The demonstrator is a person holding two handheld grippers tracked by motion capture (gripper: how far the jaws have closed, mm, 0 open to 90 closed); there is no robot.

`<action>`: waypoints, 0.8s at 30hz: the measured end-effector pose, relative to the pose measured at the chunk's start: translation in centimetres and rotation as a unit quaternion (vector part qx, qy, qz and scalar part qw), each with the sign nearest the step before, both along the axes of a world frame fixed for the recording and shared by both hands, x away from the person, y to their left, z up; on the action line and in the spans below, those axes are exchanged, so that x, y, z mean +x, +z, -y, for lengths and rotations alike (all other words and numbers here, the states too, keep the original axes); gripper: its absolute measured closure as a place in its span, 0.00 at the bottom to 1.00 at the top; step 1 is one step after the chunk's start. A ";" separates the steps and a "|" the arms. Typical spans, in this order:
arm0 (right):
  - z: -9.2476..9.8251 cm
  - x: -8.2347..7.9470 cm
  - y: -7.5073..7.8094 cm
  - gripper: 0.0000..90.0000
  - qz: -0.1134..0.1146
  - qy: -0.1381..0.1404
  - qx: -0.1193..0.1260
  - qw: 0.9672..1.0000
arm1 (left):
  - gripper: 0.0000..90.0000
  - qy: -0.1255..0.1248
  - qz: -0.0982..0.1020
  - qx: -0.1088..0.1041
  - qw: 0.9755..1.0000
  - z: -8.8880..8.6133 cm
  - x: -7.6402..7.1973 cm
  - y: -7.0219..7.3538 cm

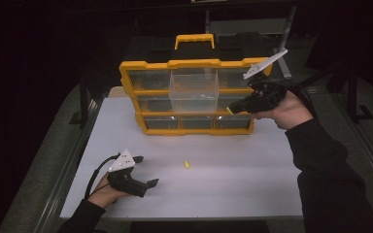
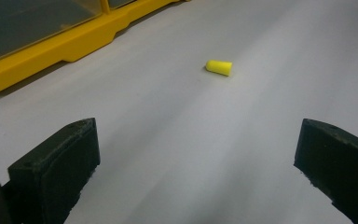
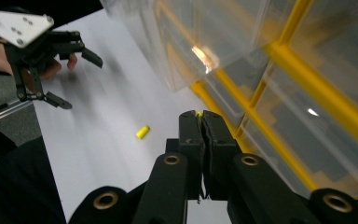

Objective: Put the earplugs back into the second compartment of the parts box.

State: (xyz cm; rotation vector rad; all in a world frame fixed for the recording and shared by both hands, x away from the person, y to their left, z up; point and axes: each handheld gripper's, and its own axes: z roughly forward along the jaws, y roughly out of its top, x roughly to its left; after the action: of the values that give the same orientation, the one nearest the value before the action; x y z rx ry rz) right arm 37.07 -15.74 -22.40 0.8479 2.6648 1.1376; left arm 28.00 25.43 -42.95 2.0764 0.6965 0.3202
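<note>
A yellow foam earplug (image 1: 187, 164) lies loose on the white table (image 1: 252, 184); it also appears in the left gripper view (image 2: 219, 67) and the right gripper view (image 3: 142, 132). My left gripper (image 1: 146, 171) rests low at the front left, open, its jaws wide apart (image 2: 196, 158) and aimed at that earplug from a short way off. My right gripper (image 1: 233, 109) is raised in front of the yellow organizer (image 1: 194, 63), just right of a clear drawer (image 1: 194, 92) pulled out of it. Its jaws are shut (image 3: 200, 116) on a sliver of yellow, a second earplug (image 3: 198, 113).
The organizer stands upright at the table's back with several clear drawers and a black-and-yellow handle (image 1: 194, 41). Its yellow base (image 2: 74, 46) lies left of the left gripper's line. Dark surroundings and metal rails (image 1: 73, 160) border the table. The left gripper (image 3: 80, 81) appears far off in the right gripper view.
</note>
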 end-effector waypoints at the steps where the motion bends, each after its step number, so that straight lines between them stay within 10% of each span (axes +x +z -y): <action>1: 0.0 0.0 0.4 0.96 0.001 -0.001 0.002 1.000 | 0.00 0.000 0.000 0.000 1.000 0.0 0.0 0.0; 24: -1.6 1.0 7.7 0.95 0.032 0.008 0.010 0.999 | 0.00 0.001 -0.011 0.003 1.000 0.0 0.1 0.0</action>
State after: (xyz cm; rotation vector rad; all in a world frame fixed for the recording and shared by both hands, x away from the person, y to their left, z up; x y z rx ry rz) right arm 38.07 -14.10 -14.68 0.7811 2.6185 1.1772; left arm 28.06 25.42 -42.94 2.0873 0.7120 0.3014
